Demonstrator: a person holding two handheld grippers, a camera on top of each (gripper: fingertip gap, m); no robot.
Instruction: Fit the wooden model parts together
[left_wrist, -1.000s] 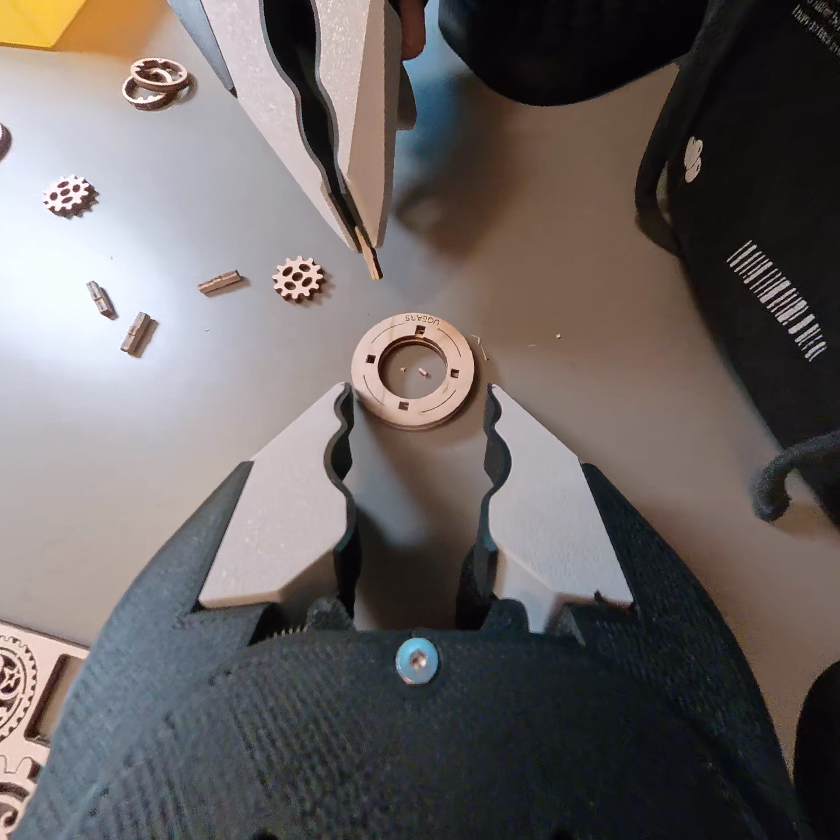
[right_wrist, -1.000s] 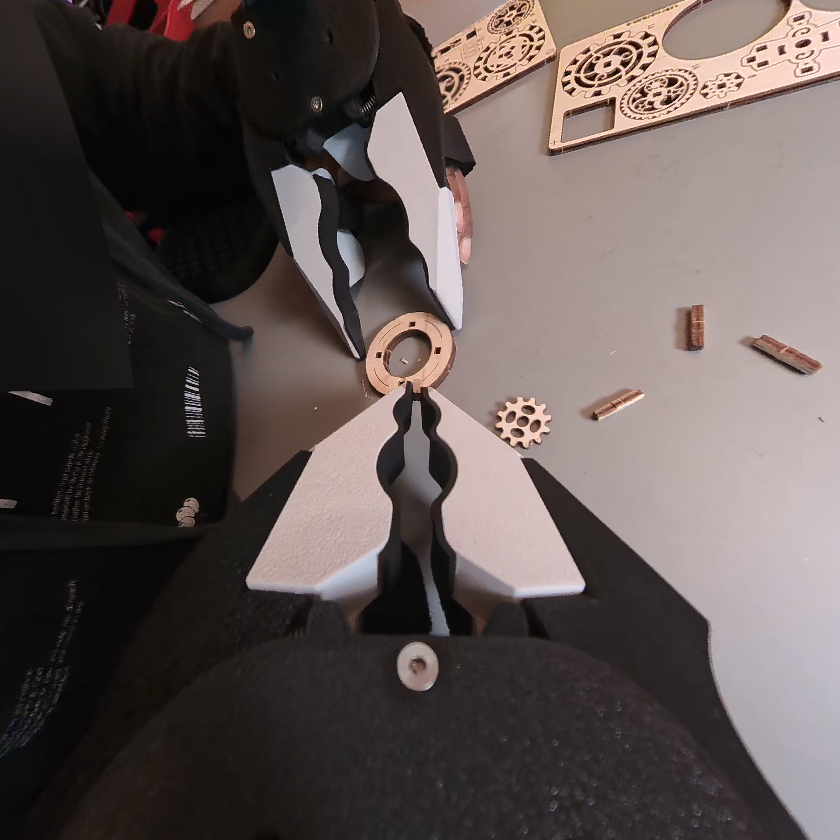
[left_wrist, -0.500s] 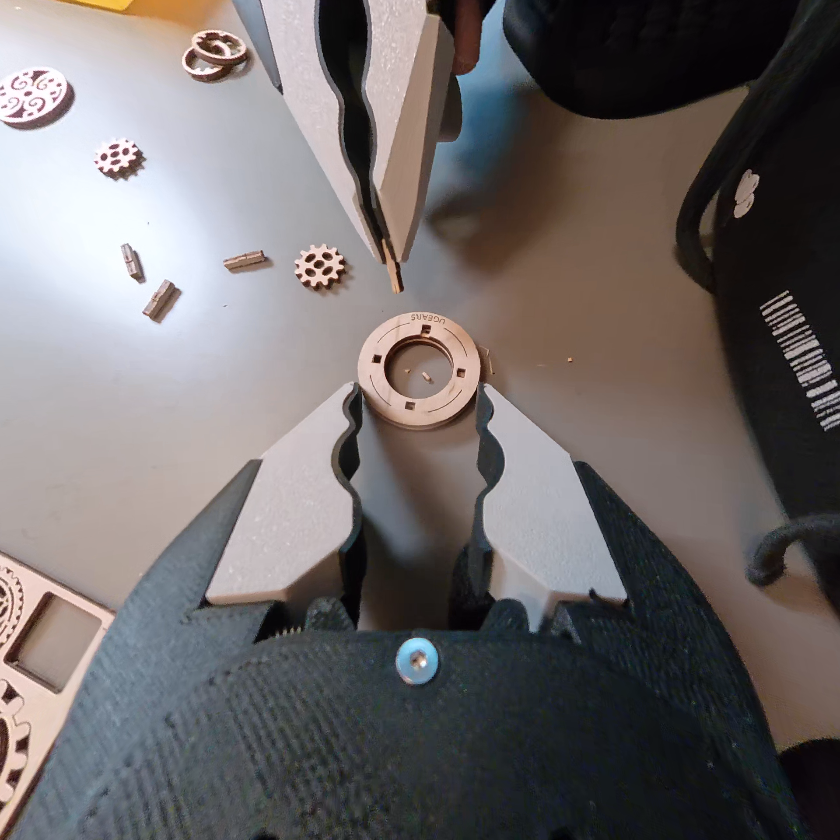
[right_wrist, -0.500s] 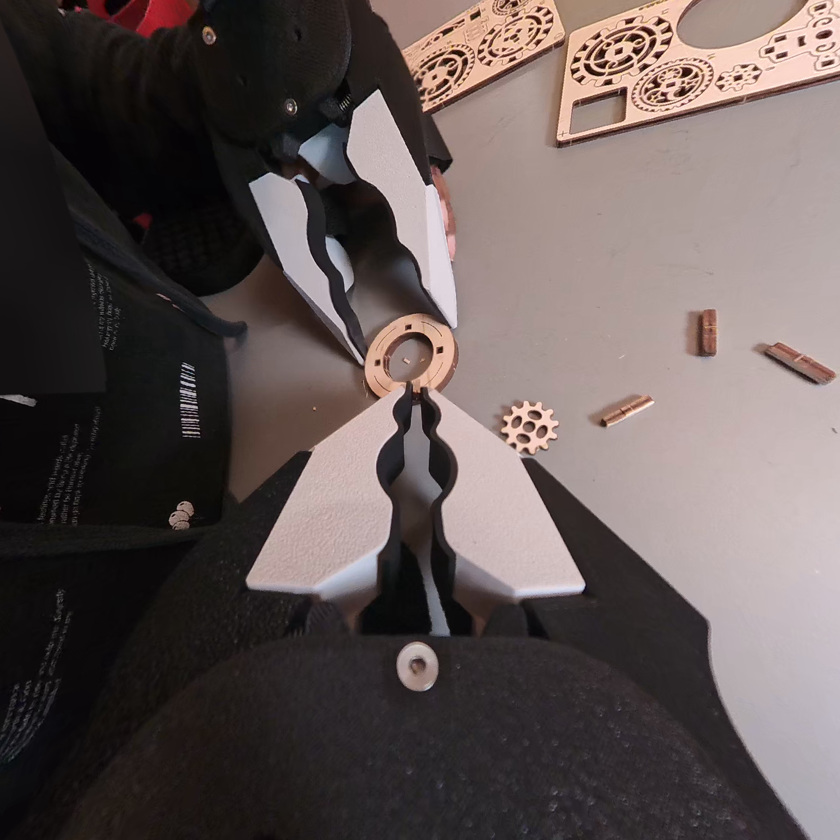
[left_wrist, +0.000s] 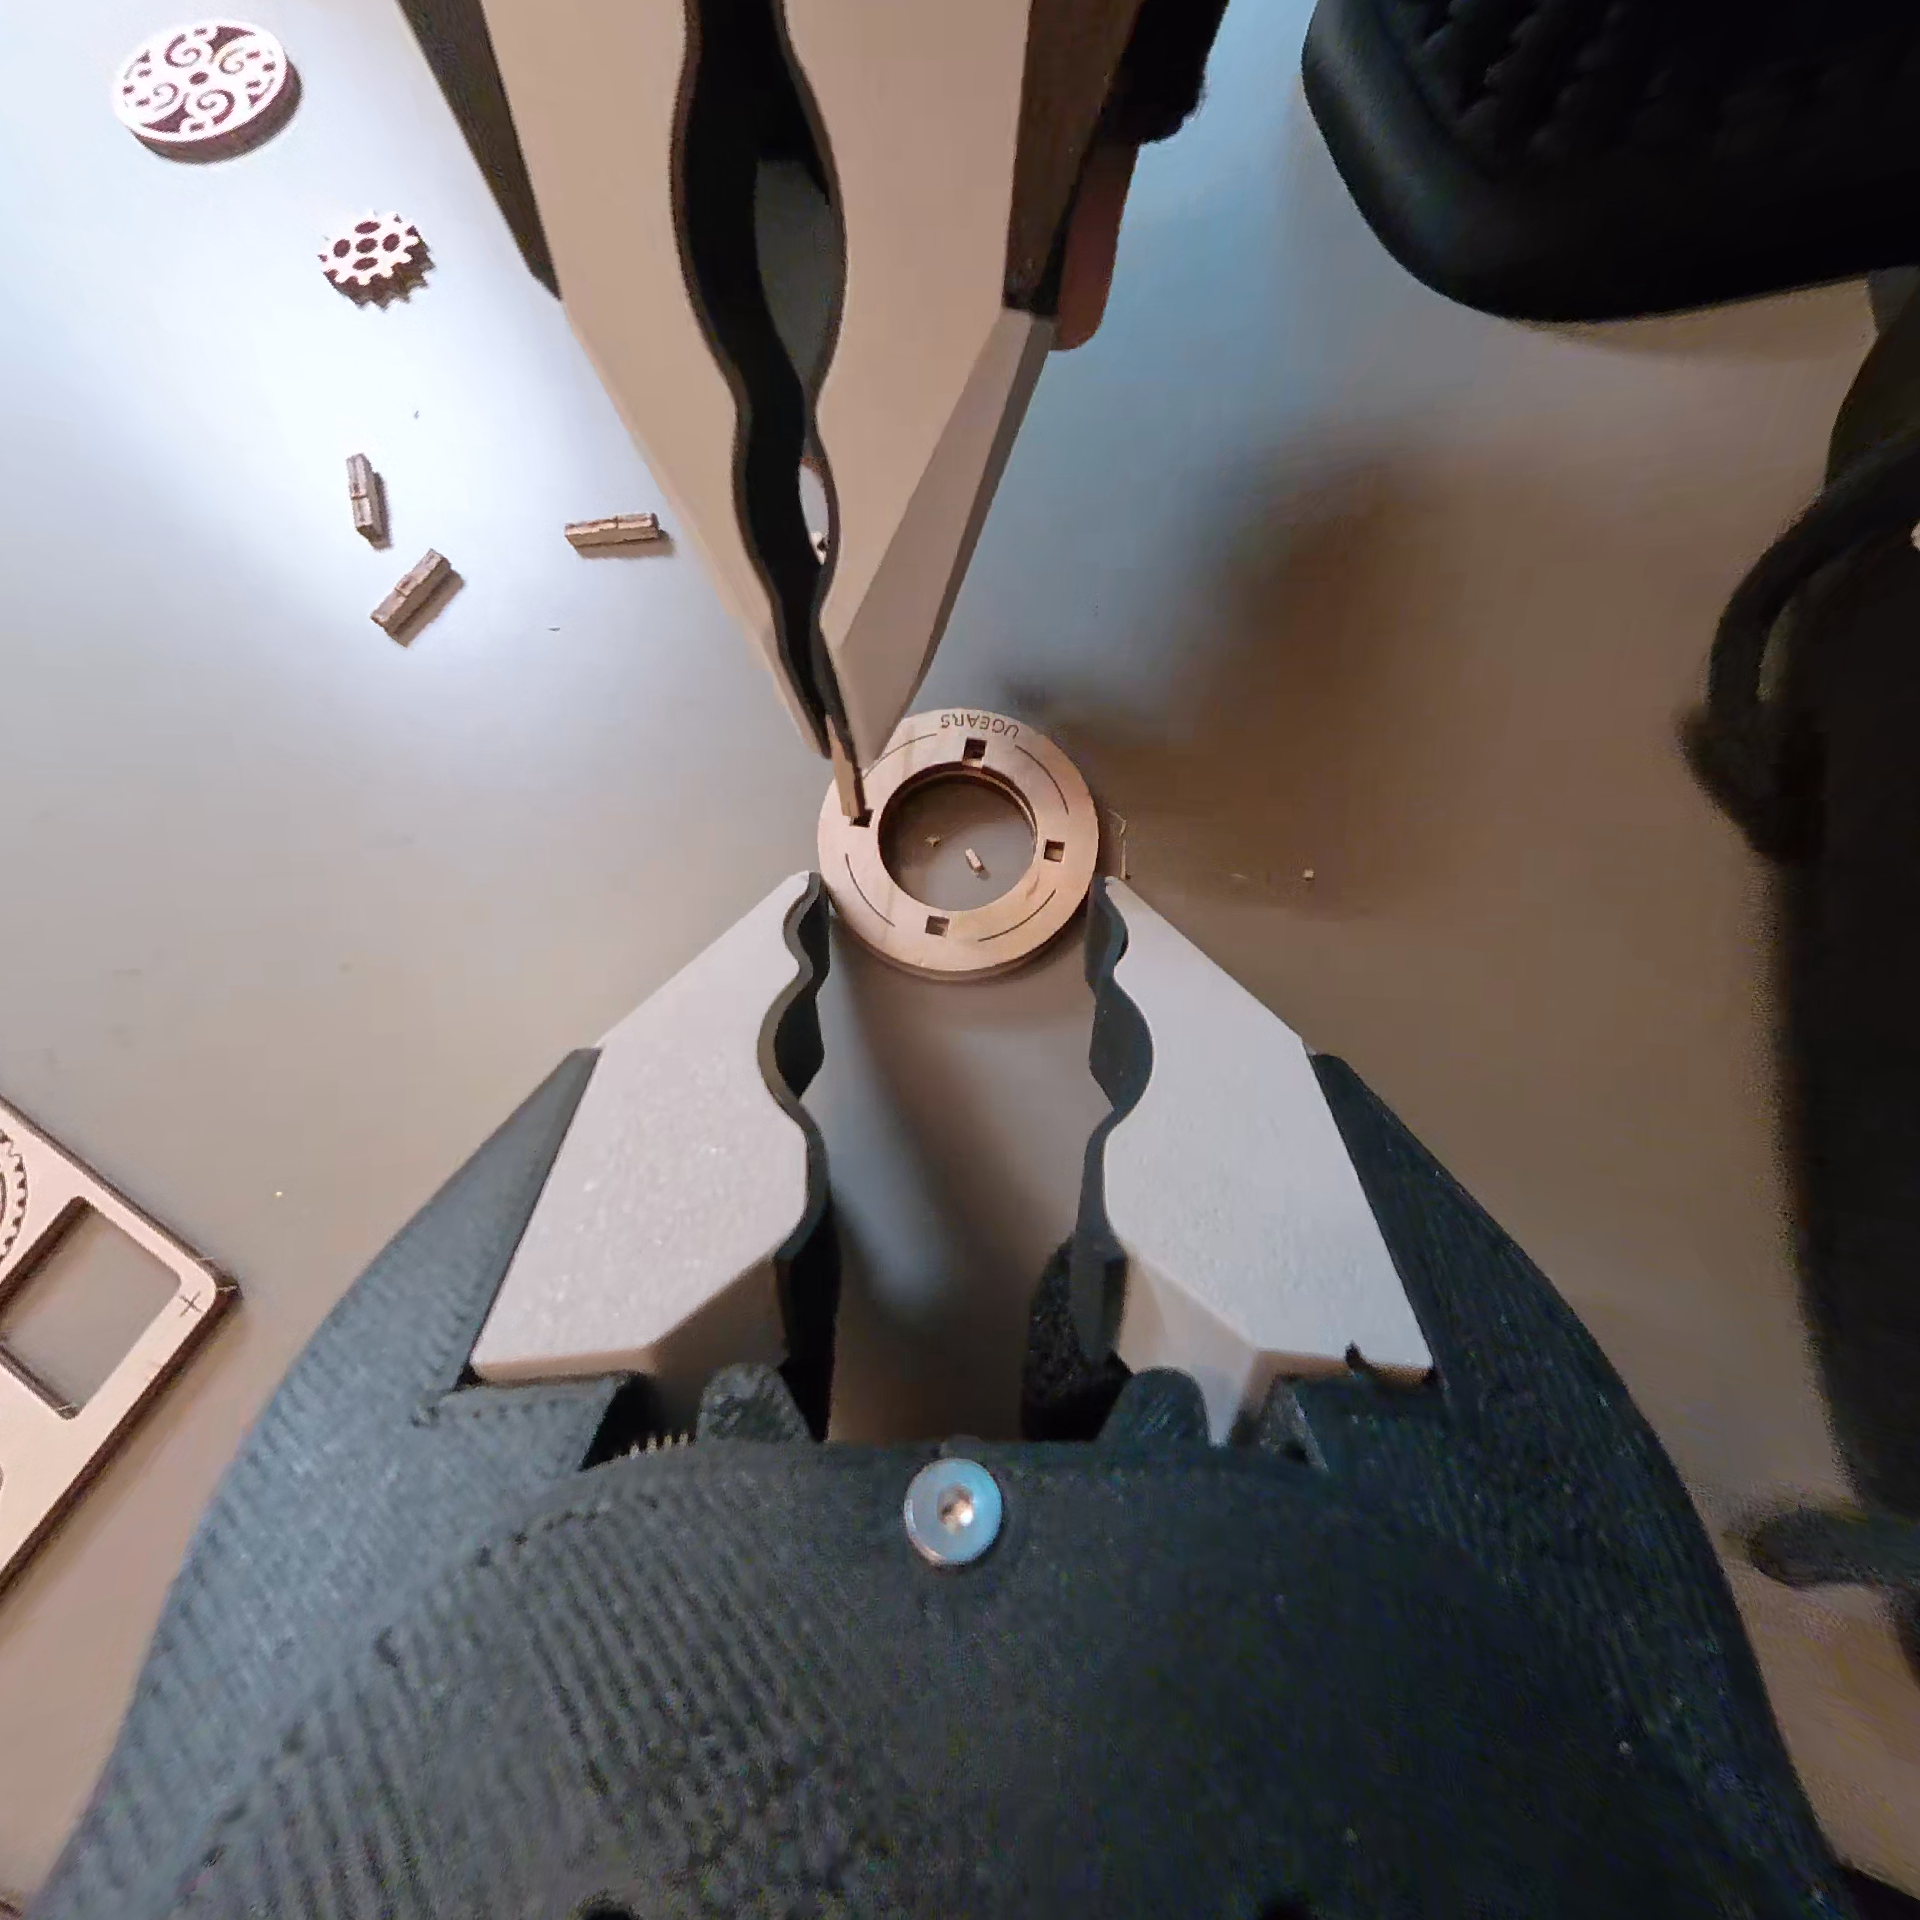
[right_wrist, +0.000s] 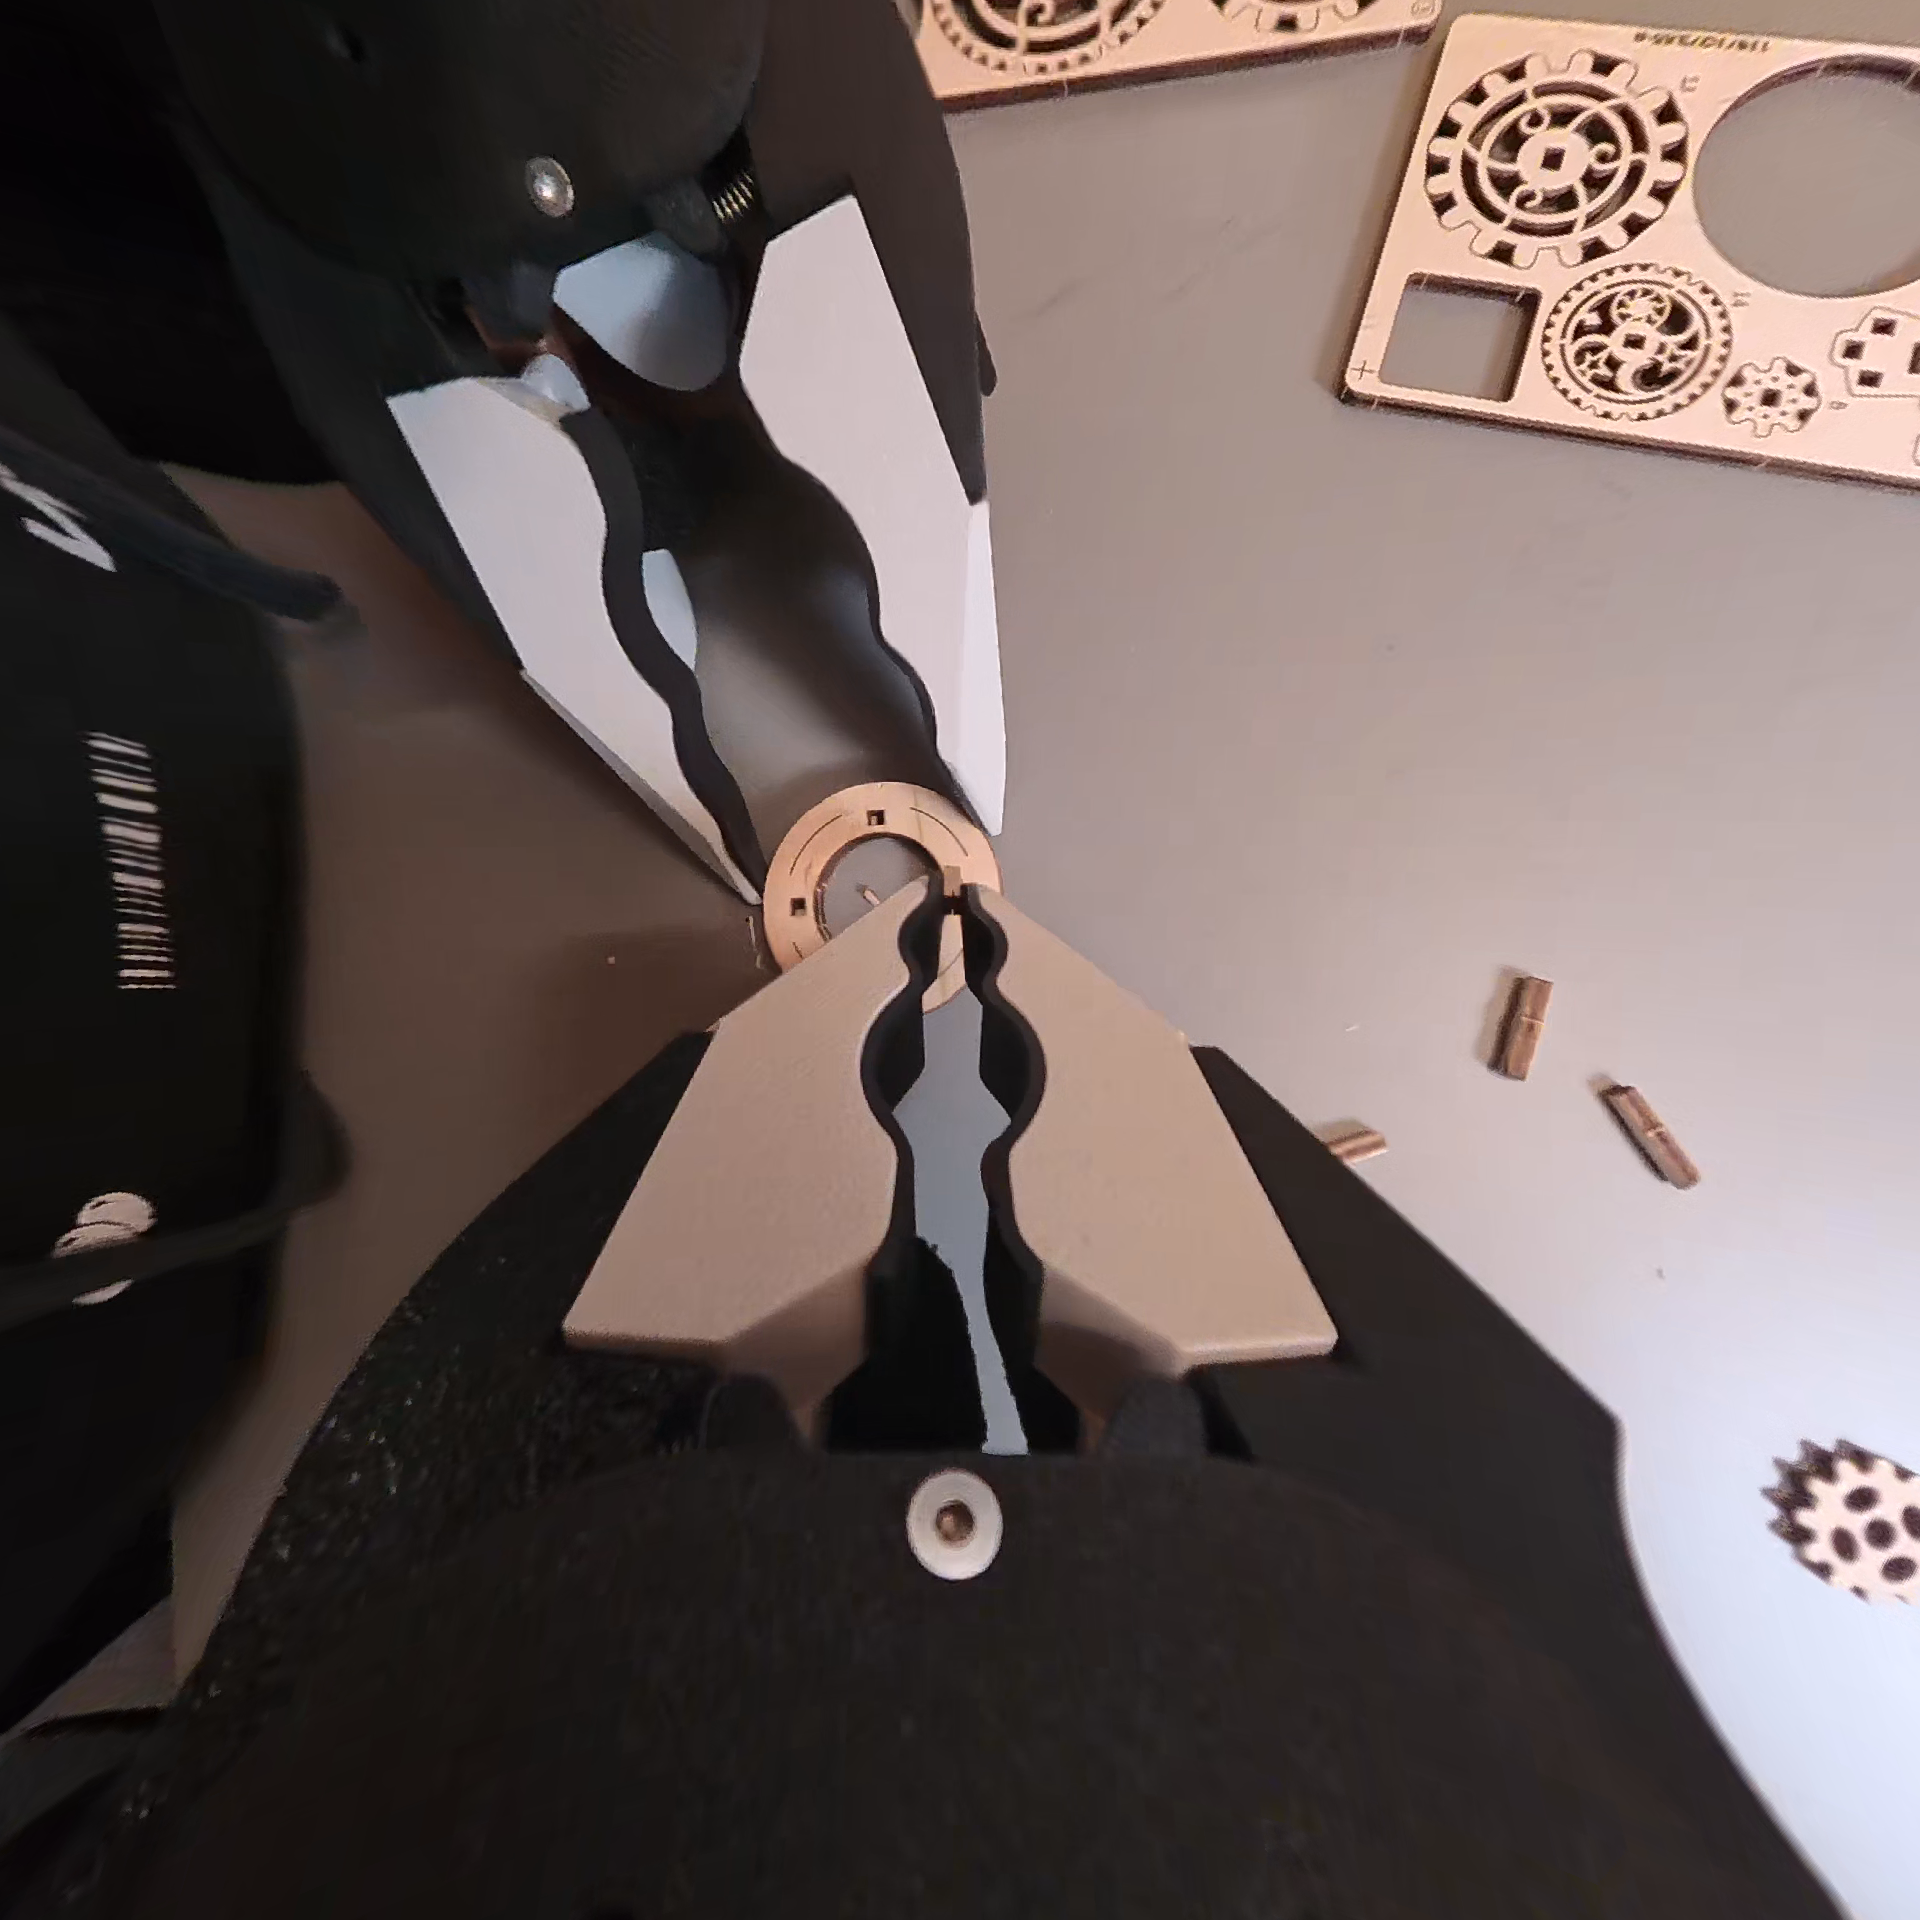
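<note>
Two grippers meet: my left gripper (left_wrist: 956, 894), spread, brackets the ring (left_wrist: 957, 844); my right gripper (right_wrist: 956, 906) pinches a peg (left_wrist: 854, 792) at a slot. I'd press straight down.

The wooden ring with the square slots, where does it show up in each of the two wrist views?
Left wrist view: wooden ring lies just above centre, between the left gripper fingertips.
Right wrist view: the ring lies just above centre, partly hidden behind the right gripper.
Shared landmark: the small peg the right gripper holds at a ring slot.
</note>
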